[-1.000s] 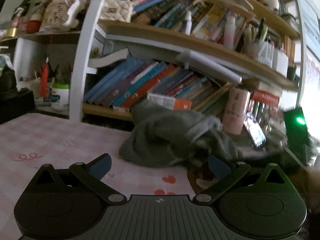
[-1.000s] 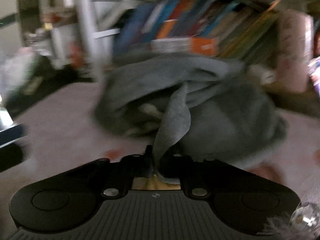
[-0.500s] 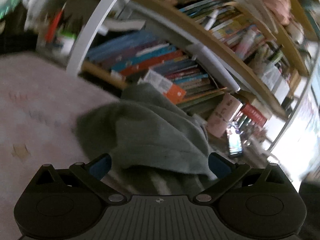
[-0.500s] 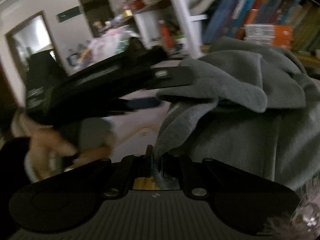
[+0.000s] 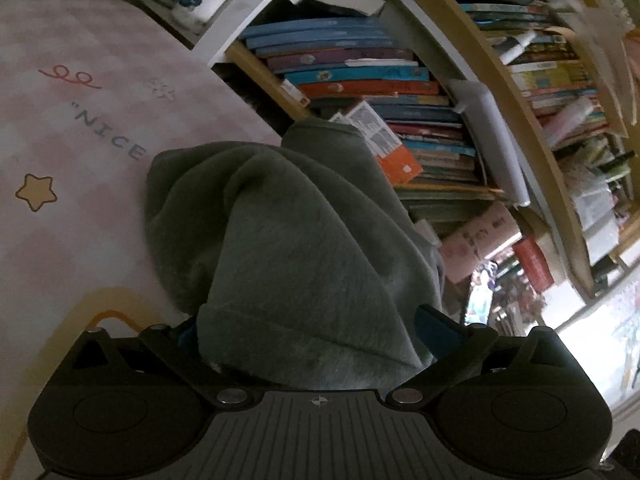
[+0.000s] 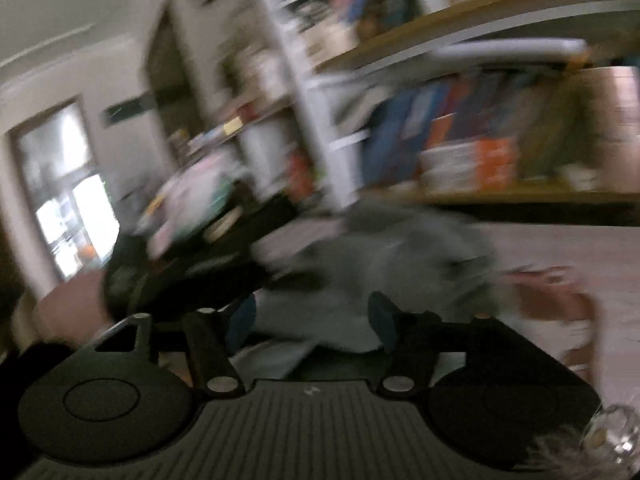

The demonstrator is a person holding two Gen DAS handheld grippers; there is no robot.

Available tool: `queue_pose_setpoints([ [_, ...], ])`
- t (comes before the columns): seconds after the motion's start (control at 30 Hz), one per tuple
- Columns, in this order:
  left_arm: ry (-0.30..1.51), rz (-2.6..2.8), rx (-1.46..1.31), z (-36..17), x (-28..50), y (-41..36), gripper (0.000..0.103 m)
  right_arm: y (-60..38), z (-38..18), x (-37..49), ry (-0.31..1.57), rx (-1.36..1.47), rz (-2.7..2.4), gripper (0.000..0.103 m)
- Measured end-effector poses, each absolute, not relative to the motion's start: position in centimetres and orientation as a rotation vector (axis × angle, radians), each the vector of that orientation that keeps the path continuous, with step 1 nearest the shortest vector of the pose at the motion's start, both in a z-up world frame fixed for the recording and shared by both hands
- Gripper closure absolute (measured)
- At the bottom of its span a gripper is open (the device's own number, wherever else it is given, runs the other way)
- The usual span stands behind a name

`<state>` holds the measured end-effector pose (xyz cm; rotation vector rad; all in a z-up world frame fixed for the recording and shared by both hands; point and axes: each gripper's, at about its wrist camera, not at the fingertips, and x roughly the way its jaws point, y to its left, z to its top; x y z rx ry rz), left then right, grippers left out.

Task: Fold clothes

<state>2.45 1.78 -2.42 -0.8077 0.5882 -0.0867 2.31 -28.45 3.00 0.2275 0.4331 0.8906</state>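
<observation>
Since a second ago the right gripper (image 6: 312, 320) has let go of the grey strip it was pinching — its jaws are opening, blue pads apart, with pale grey cloth lying low between them, though the blur hides whether either pad touches it. The left wrist view has rolled over the same second, so the shelves now slant across it, and the garment that lay out ahead on the table now fills the gap between the left gripper (image 5: 312, 330) fingers.

Nearest in the left view, the grey sweatshirt (image 5: 296, 248) has a ribbed hem or cuff lying across the jaw gap, just ahead of the gripper body. The jaws are closing around it but stand wide; the blue pads (image 5: 434, 322) show at either side and do not visibly press the cloth. From that hem the garment's long axis runs away from the camera, up and slightly left in the picture, ending in a bunched, rounded heap near the shelf foot.

It rests on a pink tablecloth (image 5: 80, 128) printed with a star and the word "NICE". Beyond stands a bookshelf (image 5: 400, 92) crammed with books.

In the right view the black left gripper (image 6: 180, 272) reaches in from the left onto the blurred sweatshirt (image 6: 400, 256).
</observation>
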Motion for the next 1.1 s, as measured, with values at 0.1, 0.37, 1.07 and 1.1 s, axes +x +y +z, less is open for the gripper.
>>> queue_pose_setpoints([
  [0.1,0.599,-0.072,-0.852,-3.1,3.2,2.4,0.049,-30.1,2.1,4.2,0.470,0.309,0.768,0.039],
  [0.37,0.308,0.165,-0.916,0.5,2.4,9.4,0.079,-31.0,0.9,5.0,0.498,0.346,0.678,0.035],
  [1.07,0.466,-0.415,-0.361,5.3,5.3,-10.5,0.070,-34.1,1.4,5.5,0.430,0.435,0.536,0.030],
  [1.1,0.523,-0.429,-0.358,4.3,5.9,-11.5,0.069,-34.3,1.4,5.6,0.435,0.435,0.514,0.034],
])
